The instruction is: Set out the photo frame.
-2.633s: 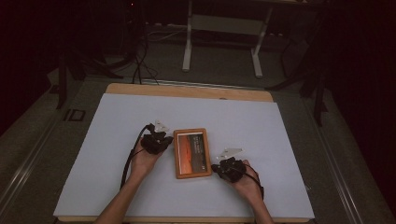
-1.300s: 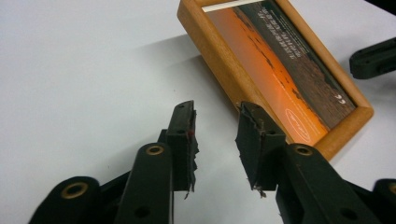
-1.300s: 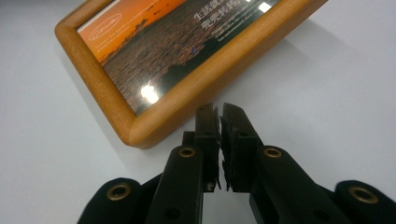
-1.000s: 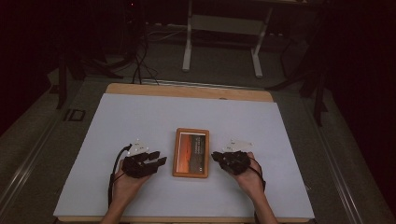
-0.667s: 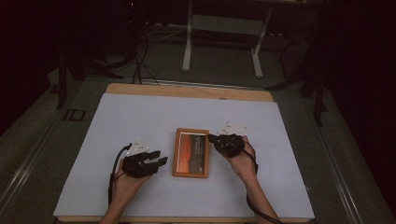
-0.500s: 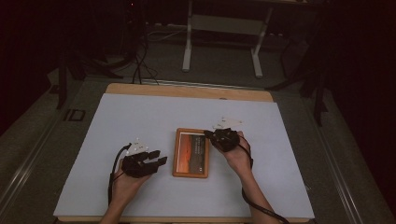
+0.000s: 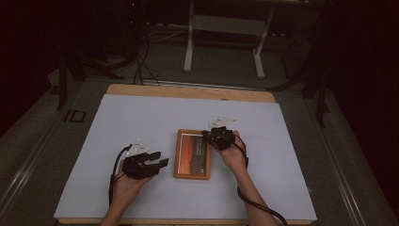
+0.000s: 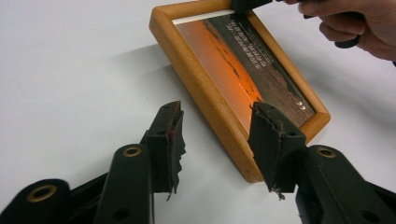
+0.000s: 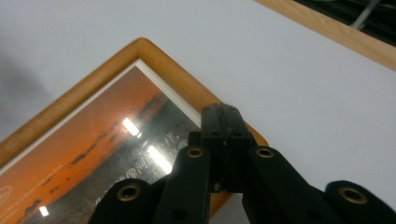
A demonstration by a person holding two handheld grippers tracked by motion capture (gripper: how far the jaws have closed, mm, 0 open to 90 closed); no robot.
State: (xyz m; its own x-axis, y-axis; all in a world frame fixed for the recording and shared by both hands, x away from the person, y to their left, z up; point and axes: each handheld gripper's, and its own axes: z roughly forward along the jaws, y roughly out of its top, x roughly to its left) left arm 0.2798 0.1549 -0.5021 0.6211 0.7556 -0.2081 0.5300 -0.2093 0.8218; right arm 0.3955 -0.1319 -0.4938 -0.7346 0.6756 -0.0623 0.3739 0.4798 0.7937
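A wooden frame (image 7: 192, 154) lies flat at the middle of the white table (image 7: 141, 117). The right gripper (image 7: 210, 137), jaws closed and empty, rests over its far right corner. The left gripper (image 7: 160, 159), jaws apart and just opening further, sits beside its near left edge, holding nothing.

The picture frame (image 7: 192, 154) lies flat on the counter (image 7: 141, 122), between the left claw (image 7: 157, 160) and the right claw (image 7: 208, 137) over its far right edge.
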